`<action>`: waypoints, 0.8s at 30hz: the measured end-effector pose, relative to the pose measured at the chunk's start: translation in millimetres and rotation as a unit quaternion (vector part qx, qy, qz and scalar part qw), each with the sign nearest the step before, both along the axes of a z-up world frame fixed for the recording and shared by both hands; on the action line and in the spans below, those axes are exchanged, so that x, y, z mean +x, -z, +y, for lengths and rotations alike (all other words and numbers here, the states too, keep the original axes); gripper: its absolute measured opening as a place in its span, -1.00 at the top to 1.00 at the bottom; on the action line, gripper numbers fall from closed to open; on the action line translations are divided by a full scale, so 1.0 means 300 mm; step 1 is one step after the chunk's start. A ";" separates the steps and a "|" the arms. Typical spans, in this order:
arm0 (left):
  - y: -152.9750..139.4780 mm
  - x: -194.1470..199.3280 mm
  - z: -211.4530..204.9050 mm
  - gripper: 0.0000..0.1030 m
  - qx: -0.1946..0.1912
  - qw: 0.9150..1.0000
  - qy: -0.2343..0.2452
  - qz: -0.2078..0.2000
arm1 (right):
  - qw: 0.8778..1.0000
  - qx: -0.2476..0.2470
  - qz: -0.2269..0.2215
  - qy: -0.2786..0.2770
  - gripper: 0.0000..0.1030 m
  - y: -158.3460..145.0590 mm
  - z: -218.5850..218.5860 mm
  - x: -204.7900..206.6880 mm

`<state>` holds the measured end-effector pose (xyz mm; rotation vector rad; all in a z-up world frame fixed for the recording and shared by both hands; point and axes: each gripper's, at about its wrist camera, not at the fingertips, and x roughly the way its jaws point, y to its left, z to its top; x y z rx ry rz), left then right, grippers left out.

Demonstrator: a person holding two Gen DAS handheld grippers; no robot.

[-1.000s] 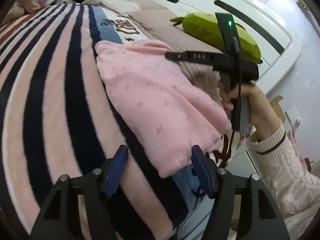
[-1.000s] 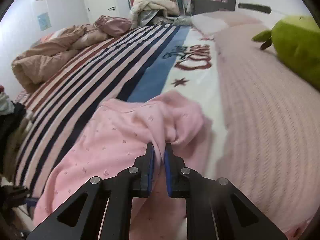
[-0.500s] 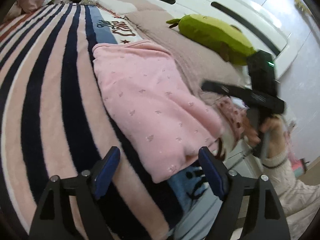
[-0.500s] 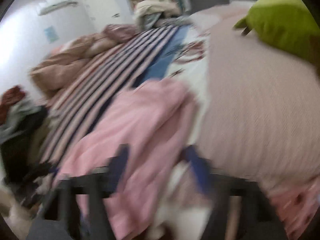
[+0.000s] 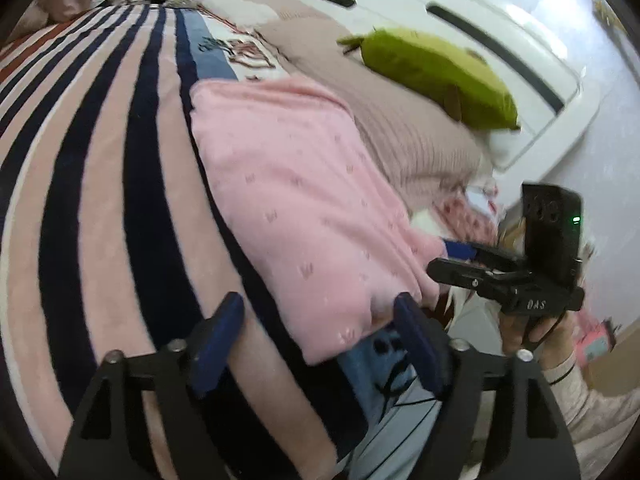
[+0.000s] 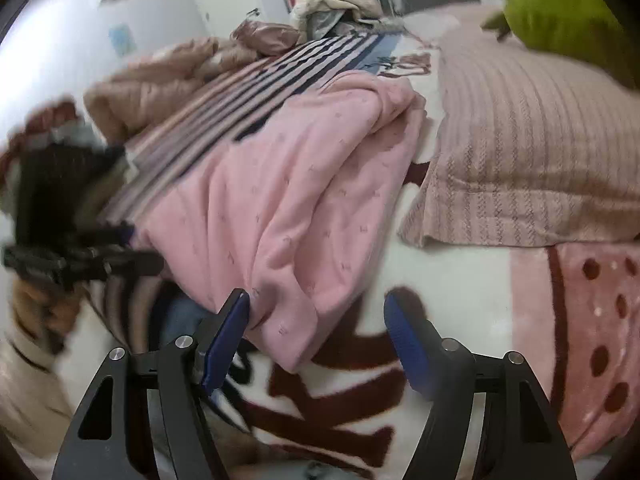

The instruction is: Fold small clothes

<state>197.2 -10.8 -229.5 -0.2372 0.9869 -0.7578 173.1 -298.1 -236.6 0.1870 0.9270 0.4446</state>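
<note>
A pink garment (image 5: 288, 184) with a small print lies folded on the striped blanket, its near end at the bed's edge. My left gripper (image 5: 316, 316) stands open, its blue pads either side of the garment's near left corner without pressing it. My right gripper (image 6: 316, 304) is open with its jaws closing. The garment's (image 6: 300, 184) near hem lies between them, and the left pad (image 6: 230, 336) is close to the cloth. In the left wrist view the right gripper (image 5: 460, 250) shows at the garment's right corner, held by a hand in a cream sleeve.
A green plush toy (image 5: 436, 68) rests on a ribbed pillow (image 5: 400, 128) to the right of the garment. The striped blanket (image 5: 100, 200) stretches to the left. A heap of quilt and clothes (image 6: 160, 88) lies at the far side. A white headboard (image 5: 500, 28) stands behind.
My right gripper let go of the pink fold, opened, and drew back to the garment's near hem at the bed's edge. My left gripper widened a little and stayed in place.
</note>
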 end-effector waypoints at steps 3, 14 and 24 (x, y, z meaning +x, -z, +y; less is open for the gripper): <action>0.009 0.034 -0.014 -0.48 -0.010 1.000 -0.012 0.014 | 0.999 0.023 0.021 0.020 -0.29 0.013 -0.017 0.058; -0.009 -0.098 -0.009 0.43 0.010 1.000 0.005 -0.017 | 0.992 0.096 0.050 -0.068 0.48 0.063 0.108 0.027; 0.002 -0.217 0.135 -0.35 0.035 0.999 0.030 0.005 | 0.991 0.090 0.066 -0.080 -0.37 0.031 0.151 -0.057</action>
